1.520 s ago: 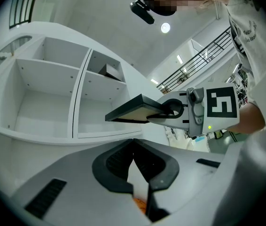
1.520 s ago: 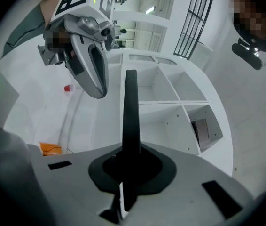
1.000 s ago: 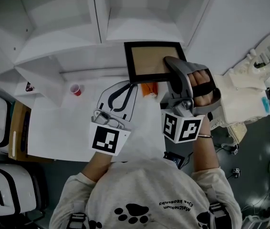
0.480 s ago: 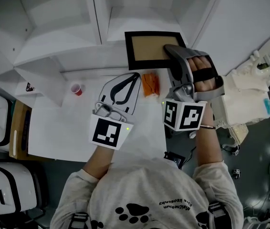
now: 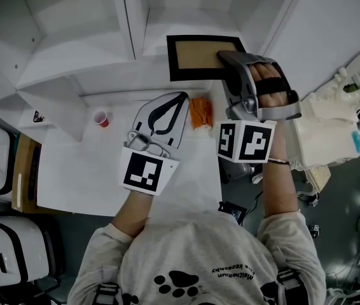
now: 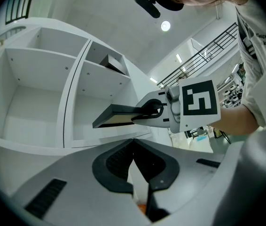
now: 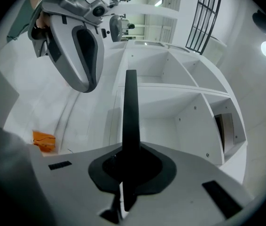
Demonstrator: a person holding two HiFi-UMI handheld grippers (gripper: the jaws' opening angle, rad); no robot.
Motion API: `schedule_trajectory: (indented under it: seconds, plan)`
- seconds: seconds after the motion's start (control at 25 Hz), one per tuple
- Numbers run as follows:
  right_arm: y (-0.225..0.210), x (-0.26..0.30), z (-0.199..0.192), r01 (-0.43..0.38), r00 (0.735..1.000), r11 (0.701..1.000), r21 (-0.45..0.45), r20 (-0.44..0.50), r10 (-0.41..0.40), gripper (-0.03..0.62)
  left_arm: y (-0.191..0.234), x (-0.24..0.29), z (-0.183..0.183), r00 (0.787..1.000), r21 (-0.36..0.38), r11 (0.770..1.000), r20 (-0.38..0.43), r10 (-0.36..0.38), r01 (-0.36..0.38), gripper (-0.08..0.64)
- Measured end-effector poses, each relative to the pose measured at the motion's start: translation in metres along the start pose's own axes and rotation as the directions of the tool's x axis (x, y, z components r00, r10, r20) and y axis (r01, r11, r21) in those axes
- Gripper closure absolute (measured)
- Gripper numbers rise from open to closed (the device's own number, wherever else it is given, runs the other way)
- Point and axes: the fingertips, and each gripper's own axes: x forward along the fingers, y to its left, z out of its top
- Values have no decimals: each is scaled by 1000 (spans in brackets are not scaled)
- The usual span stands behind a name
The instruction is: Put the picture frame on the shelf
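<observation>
Seen from the head, the right tool (image 5: pixel 226 59) holds the dark picture frame (image 5: pixel 196 56) in the air just by the white shelf (image 5: pixel 91 68); the left tool (image 6: pixel 133 142) shows its jaws together, holding nothing; the right tool's view shows its jaws clamped on the frame's edge.

The picture frame (image 5: pixel 202 57) is before the shelf (image 5: pixel 78 65), and on the table (image 5: pixel 81 170) a cup (image 5: pixel 102 119) sits left of a wrapper (image 5: pixel 200 113).

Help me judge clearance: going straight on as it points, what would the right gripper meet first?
Likely the shelf's back wall; the picture frame in the right gripper leads into an open compartment. Depth unclear.
</observation>
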Motion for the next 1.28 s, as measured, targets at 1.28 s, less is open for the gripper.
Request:
schedule_trajectory:
  seconds: [1.28]
  plan:
    - [21, 34, -8, -156, 987, 987, 20, -34, 157, 554, 10, 2, 6, 999, 16, 999, 7, 39, -39, 540]
